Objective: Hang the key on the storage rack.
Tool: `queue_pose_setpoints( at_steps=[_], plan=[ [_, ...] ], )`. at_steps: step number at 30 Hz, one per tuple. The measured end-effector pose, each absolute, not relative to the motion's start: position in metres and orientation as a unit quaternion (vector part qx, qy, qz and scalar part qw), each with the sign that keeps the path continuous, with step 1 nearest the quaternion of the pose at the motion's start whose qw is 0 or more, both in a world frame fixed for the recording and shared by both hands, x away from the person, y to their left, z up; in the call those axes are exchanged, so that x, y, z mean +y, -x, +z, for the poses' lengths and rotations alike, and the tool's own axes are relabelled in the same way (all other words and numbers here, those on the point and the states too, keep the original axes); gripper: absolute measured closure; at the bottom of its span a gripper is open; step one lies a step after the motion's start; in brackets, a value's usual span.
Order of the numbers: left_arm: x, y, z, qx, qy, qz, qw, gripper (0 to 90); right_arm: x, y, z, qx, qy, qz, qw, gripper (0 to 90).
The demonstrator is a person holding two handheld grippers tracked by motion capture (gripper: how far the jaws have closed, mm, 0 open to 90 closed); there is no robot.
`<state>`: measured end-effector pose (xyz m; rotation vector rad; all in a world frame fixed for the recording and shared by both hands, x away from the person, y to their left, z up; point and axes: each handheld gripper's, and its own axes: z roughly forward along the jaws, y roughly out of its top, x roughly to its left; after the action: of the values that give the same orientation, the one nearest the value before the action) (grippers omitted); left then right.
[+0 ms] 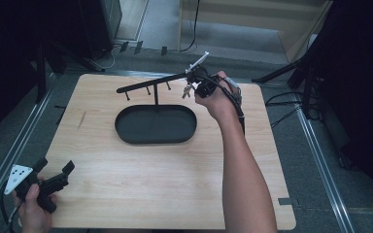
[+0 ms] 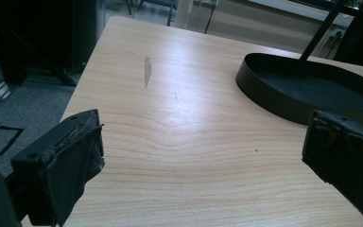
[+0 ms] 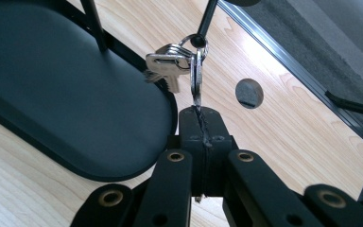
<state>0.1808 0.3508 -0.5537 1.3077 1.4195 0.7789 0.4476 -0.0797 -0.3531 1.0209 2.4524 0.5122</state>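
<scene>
Right gripper (image 3: pixel 199 124) clamped on a bunch of keys (image 3: pixel 179 64) hanging from a peg of the black rack (image 1: pixel 153 85), above the right end of the oval tray (image 1: pixel 126 133). Left gripper (image 1: pixel 53 180) spread apart, near the table's (image 1: pixel 175 184) corner, well apart from the tray.

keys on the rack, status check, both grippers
Right gripper shut on keys, ring on rack peg. Left gripper open, idle over table. Nothing in the way.

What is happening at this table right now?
A person's right gripper is shut on a bunch of keys whose ring sits at a peg of the black key stand, above its oval tray. The left gripper rests open at the wooden table's near left corner.
</scene>
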Motion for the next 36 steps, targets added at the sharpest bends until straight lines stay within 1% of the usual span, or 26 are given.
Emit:
queue_pose_setpoints(
  at_steps=[6,12,20,31,32,33,34,35,36],
  plan=[
    [0.350,-0.181,-0.554,0.588,-0.542,0.323,0.506,0.0,-0.079,-0.444,-0.351,0.887,-0.359,0.192,0.218,90.0],
    [0.350,-0.181,-0.554,0.588,-0.542,0.324,0.505,0.0,-0.078,-0.440,-0.349,0.896,-0.341,0.194,0.208,90.0],
    [0.351,-0.181,-0.554,0.588,-0.543,0.322,0.506,0.0,-0.086,-0.442,-0.353,0.894,-0.354,0.186,0.203,89.9],
    [0.351,-0.181,-0.554,0.588,-0.542,0.322,0.506,0.0,-0.086,-0.446,-0.362,0.884,-0.367,0.190,0.218,89.6],
    [0.351,-0.181,-0.554,0.588,-0.542,0.322,0.506,0.0,-0.086,-0.447,-0.364,0.880,-0.373,0.193,0.221,86.3],
    [0.351,-0.181,-0.554,0.588,-0.542,0.322,0.506,0.0,-0.086,-0.447,-0.364,0.880,-0.373,0.193,0.221,86.3],
    [0.351,-0.181,-0.554,0.588,-0.542,0.322,0.506,0.0,-0.088,-0.449,-0.365,0.873,-0.385,0.205,0.219,72.1],
    [0.351,-0.181,-0.554,0.588,-0.542,0.322,0.506,0.0,-0.088,-0.449,-0.365,0.873,-0.385,0.205,0.219,72.1],
    [0.351,-0.181,-0.554,0.588,-0.542,0.322,0.506,0.0,-0.090,-0.452,-0.367,0.872,-0.394,0.204,0.209,67.7]
  ],
)
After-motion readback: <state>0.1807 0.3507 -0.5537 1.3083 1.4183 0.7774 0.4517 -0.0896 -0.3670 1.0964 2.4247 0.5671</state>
